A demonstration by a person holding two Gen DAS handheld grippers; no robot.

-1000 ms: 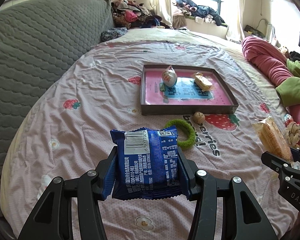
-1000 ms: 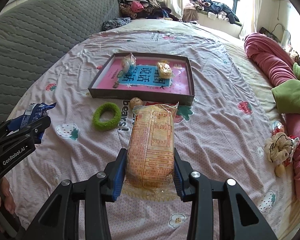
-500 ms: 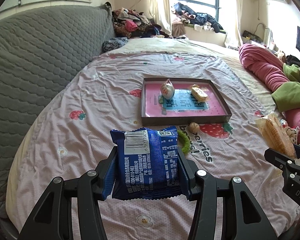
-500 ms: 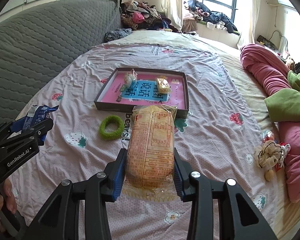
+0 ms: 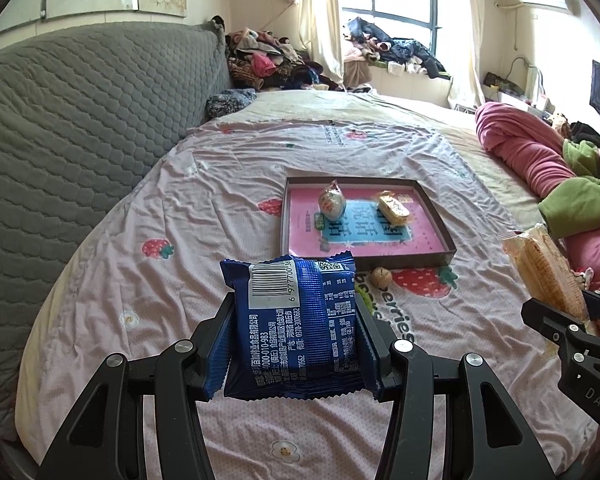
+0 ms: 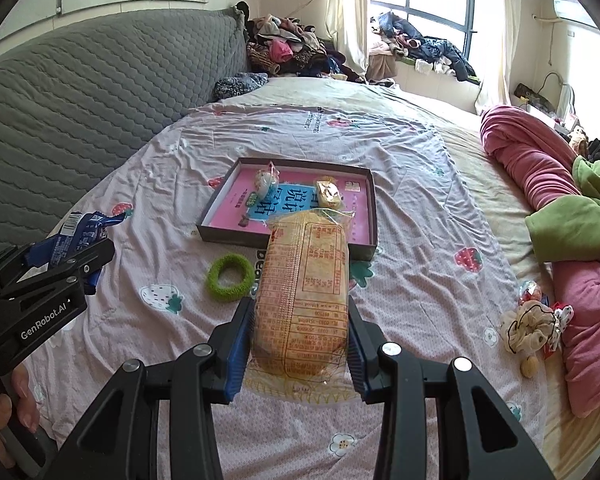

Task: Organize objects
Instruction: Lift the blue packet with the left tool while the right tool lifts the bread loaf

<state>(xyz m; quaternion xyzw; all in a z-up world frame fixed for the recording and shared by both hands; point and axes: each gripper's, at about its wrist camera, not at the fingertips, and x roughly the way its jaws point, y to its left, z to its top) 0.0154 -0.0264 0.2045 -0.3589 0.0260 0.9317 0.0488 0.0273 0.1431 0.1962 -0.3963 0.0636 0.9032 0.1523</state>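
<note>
Now, each line gives one thing and where it is.

Blue packet (image 5: 296, 324): it is held up above the bed, barcode side facing the camera, clamped on its two sides by the left gripper (image 5: 296, 344).
Left gripper: closed on the blue packet, at a middle width; in the right wrist view it shows at the left edge (image 6: 66, 258), with a hand (image 6: 4, 420) on its handle.
Orange packet (image 6: 302, 300): a long clear-wrapped snack with red print, held lengthwise between the pads of the right gripper (image 6: 300, 336), above the bed.
Right gripper: narrow, closed on the orange packet; in the left wrist view it shows at the right edge (image 5: 572, 312).
Tray (image 6: 216, 220): a shallow dark box with a pink and blue bottom, lying on the bed, farther than both packets.
Round wrapped snack (image 5: 332, 202): inside the tray, at the far left part.
Yellow wrapped snack (image 5: 393, 209): inside the tray, to the right of the round one, apart from it.
Green ring (image 6: 231, 277): on the sheet, near side of the tray, a little to the left.
Small brown ball (image 5: 381, 277): on the sheet, just beside the near wall of the tray.
Bed sheet (image 5: 204, 216): pink with strawberry prints.
Grey headboard (image 5: 68, 120): along the left side.
Pink blanket (image 6: 540, 160): bunched at the right, with a green cloth (image 6: 572, 228) on it.
Small toys (image 6: 534, 324): on the sheet beside the blanket; I cannot tell what they are.
</note>
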